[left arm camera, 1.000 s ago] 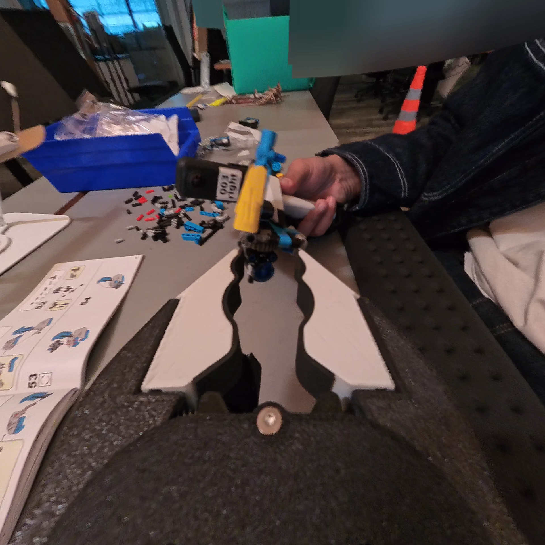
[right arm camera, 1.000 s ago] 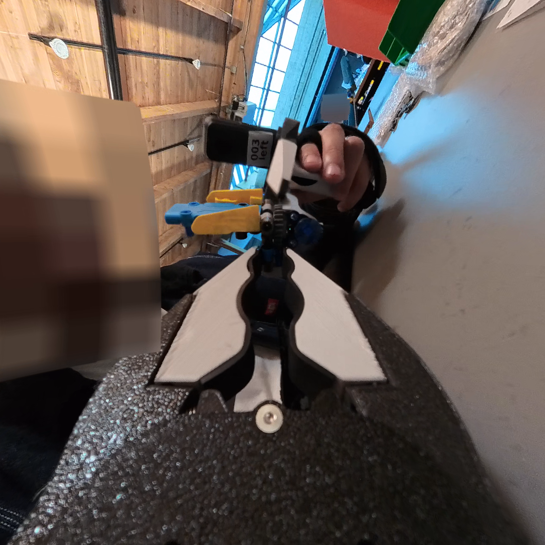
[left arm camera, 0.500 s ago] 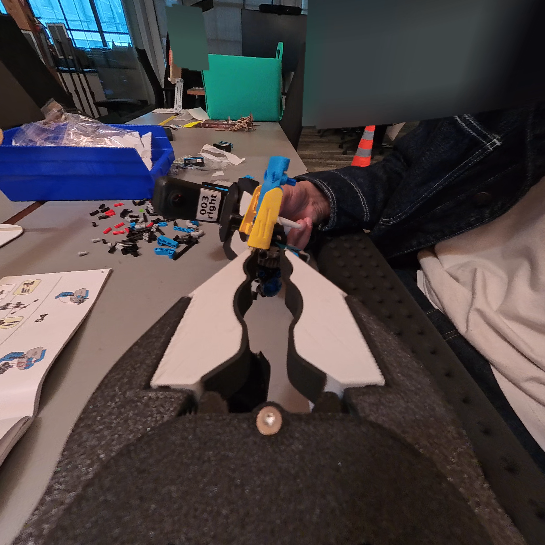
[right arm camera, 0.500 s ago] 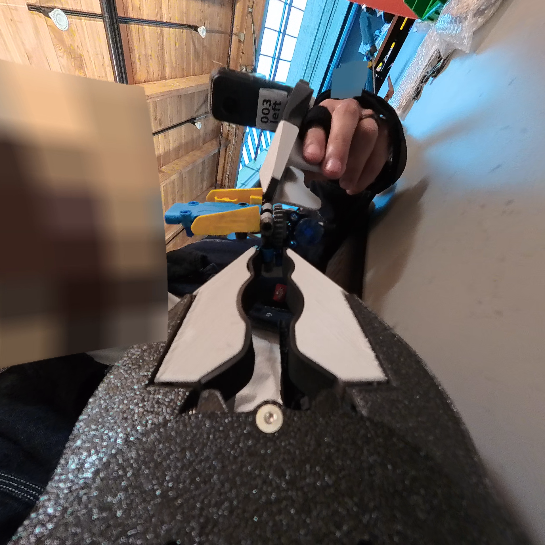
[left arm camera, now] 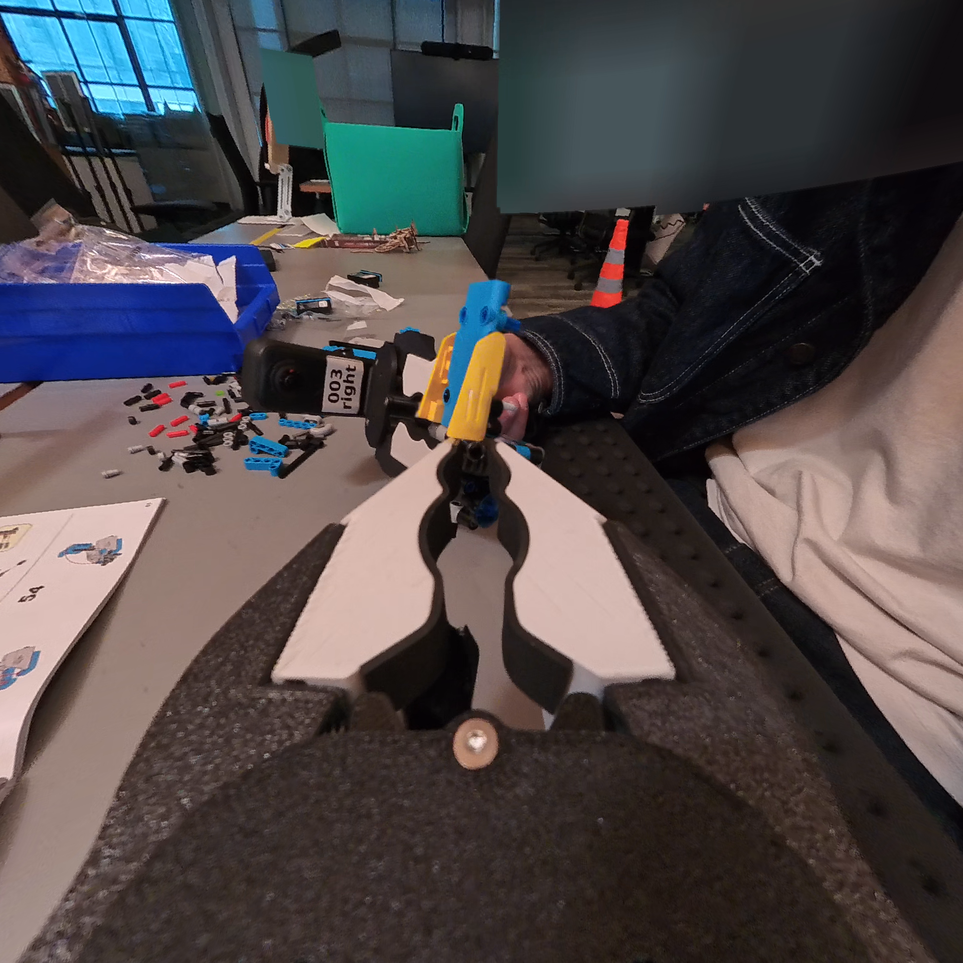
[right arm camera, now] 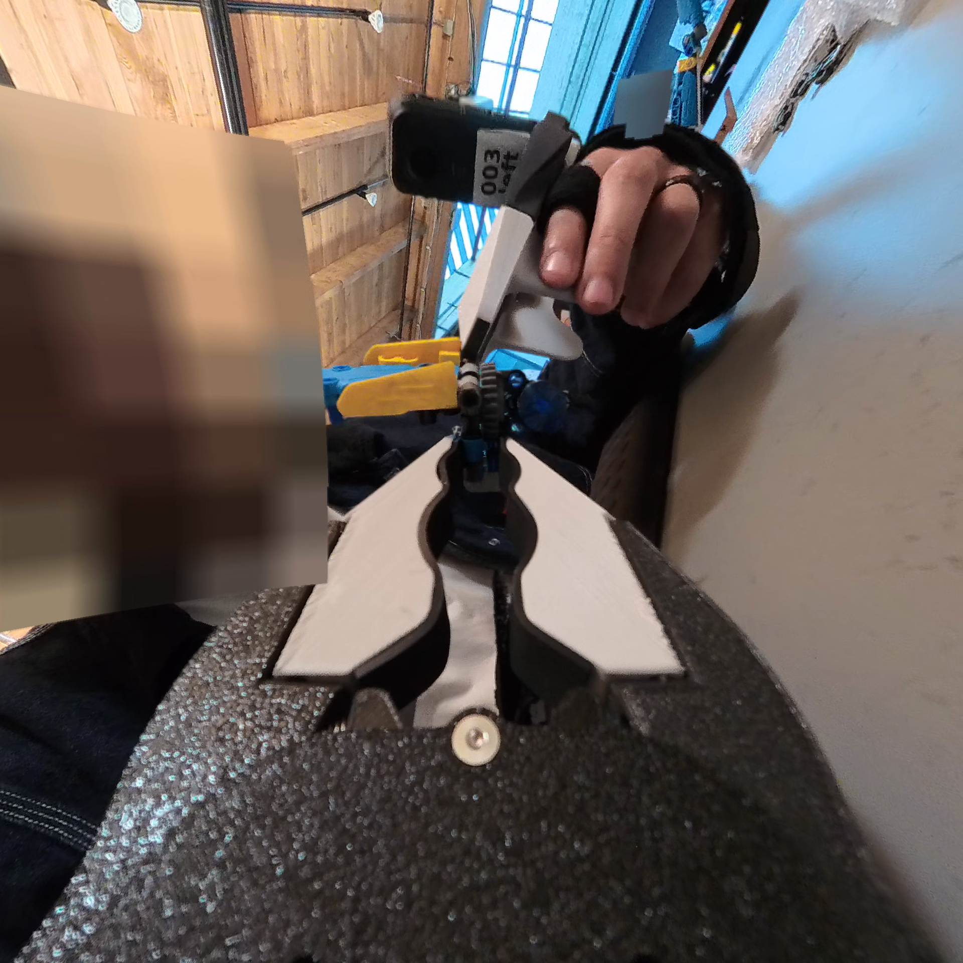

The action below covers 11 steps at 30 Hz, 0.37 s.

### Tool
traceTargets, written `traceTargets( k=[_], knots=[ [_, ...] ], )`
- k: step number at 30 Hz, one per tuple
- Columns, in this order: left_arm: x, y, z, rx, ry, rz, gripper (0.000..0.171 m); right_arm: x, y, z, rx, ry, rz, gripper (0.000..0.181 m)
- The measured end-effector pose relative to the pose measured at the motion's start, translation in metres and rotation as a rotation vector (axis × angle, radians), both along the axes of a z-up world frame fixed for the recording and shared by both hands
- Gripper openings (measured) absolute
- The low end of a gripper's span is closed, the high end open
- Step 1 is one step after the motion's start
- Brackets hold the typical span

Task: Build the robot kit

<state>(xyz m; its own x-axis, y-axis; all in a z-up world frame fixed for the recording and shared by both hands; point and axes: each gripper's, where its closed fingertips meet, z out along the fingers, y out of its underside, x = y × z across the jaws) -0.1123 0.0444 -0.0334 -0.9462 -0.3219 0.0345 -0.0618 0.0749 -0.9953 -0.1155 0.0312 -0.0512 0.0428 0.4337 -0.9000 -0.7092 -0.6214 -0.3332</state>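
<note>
Left wrist view: your left tongs (left arm camera: 471,458) and right tongs (right arm camera: 482,448) stay clamped on the brick model (left arm camera: 471,380), now raised upright at frame centre.

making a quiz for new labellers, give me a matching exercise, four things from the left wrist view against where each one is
Things:
1. toy model
2. blue bin
3. booklet
4. traffic cone

Places:
A. on the floor beyond the table
B. open at the table's near left
C. at the tips of the left tongs
D. far left on the table, plastic bags inside

Pairs: 1-C, 2-D, 3-B, 4-A
</note>
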Motion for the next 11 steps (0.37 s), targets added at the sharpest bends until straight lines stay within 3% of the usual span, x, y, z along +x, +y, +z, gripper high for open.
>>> traceTargets(
  k=[1,6,11],
  knots=[
    [0.0001,-0.0001,0.0004,-0.001,-0.008,0.006,0.009,0.0004,-0.0002,0.0006,0.002,0.006,0.0,0.012],
    [-0.001,-0.0005,0.0004,0.003,-0.018,0.001,0.009,-0.001,-0.0005,0.0008,0.003,0.004,0.006,0.012],
    [0.0047,-0.0011,0.0034,0.044,-0.141,0.069,0.008,0.0044,-0.0004,0.0035,0.009,0.041,-0.015,0.014]
  ],
)
